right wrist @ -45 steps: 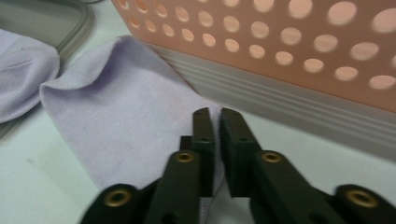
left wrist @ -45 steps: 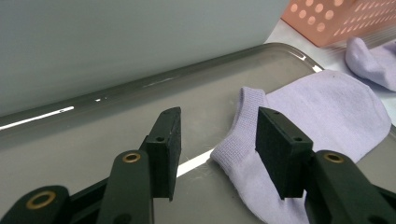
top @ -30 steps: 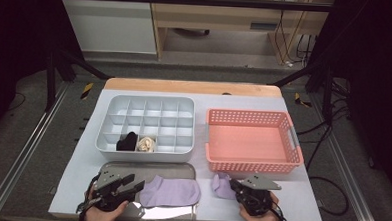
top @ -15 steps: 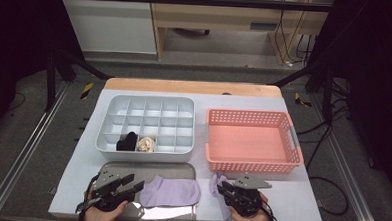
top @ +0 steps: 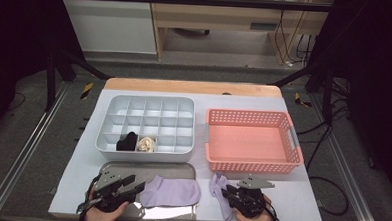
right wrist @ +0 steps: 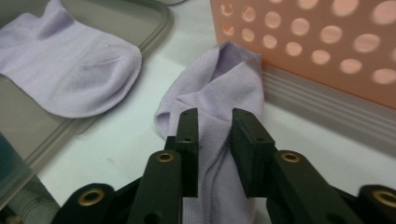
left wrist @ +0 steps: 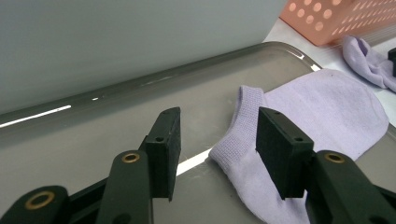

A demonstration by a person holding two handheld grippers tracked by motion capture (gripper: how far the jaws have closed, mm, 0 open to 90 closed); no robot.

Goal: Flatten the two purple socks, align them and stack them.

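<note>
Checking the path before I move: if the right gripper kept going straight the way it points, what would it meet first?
The right gripper already has the crumpled lilac sock between its jaws, so that comes first. Beyond the sock, probably the pink basket wall, though depth is hard to judge.

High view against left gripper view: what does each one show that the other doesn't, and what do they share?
High view alone: the grey divided organizer with a black item and a cream item in its front compartments, and the inside of the pink basket.

Left gripper view alone: the left gripper close up, jaws open, one pad over the sock's cuff.

Both: the lilac sock flat on the grey tray, a second lilac sock beside the basket.
</note>
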